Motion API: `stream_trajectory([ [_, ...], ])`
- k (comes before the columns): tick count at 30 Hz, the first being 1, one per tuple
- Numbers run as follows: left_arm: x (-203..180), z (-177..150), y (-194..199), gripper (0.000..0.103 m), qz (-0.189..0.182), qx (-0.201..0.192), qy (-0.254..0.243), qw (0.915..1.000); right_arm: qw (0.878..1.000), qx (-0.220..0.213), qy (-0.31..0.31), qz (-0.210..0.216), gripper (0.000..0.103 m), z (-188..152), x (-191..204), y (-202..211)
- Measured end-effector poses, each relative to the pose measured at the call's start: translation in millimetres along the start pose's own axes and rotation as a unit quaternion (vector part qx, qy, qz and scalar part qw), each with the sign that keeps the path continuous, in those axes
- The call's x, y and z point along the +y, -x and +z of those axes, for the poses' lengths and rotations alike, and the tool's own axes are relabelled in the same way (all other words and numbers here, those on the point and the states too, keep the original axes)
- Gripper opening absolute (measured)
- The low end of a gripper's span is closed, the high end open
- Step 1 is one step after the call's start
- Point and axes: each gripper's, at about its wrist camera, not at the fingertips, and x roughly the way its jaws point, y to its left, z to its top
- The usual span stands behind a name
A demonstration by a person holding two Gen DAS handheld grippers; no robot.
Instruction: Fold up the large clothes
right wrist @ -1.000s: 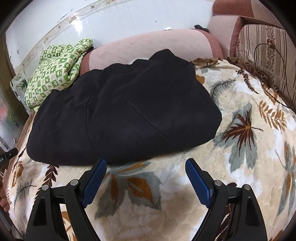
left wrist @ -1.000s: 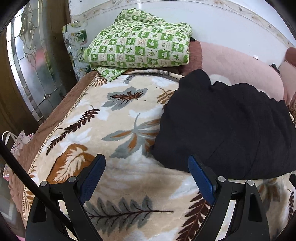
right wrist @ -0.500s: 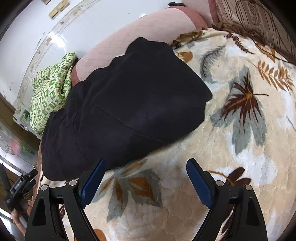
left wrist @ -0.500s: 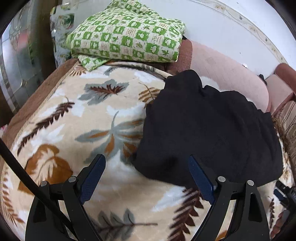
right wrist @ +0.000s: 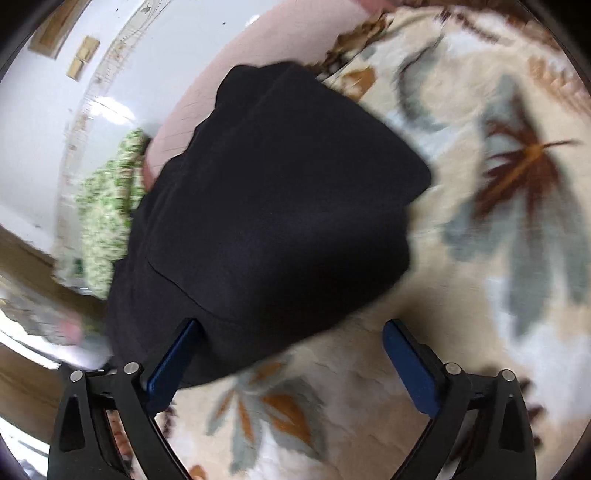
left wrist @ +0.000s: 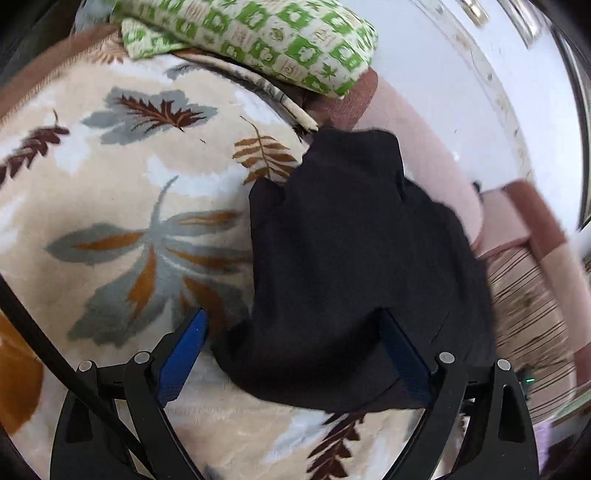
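No readable text, labels, brands or numbers in either view

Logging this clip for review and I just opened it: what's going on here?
A person with a handheld gripper in each hand is working on a black garment that lies folded on a leaf-patterned blanket. Both the left gripper and right gripper are open and empty, close over the garment's near edge, one towards each end. A green checked cloth sits behind. Nothing is gripped yet.
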Motion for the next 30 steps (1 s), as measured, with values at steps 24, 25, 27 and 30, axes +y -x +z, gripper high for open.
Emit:
stream_trajectory([
  [24,-54.6,-4.2,-22.9,0.048,-0.042,0.017,-0.024,0.9987,0.998,-0.014,0.027,0.057,0.059,15.8,45.3,-9.8],
  [25,-56.3,-5.8,-17.7,0.048,-0.04,0.016,-0.026,0.9987,0.998,-0.014,0.025,0.057,0.058,14.5,47.1,-6.3],
  [27,-61.6,-11.5,-5.5,0.046,-0.035,0.014,-0.03,0.9988,0.998,-0.012,0.02,0.064,0.057,13.9,50.0,2.2],
  [30,-64.5,-24.9,13.5,0.046,-0.027,0.013,-0.037,0.9988,0.997,-0.012,0.025,0.071,0.056,12.1,55.5,22.3],
])
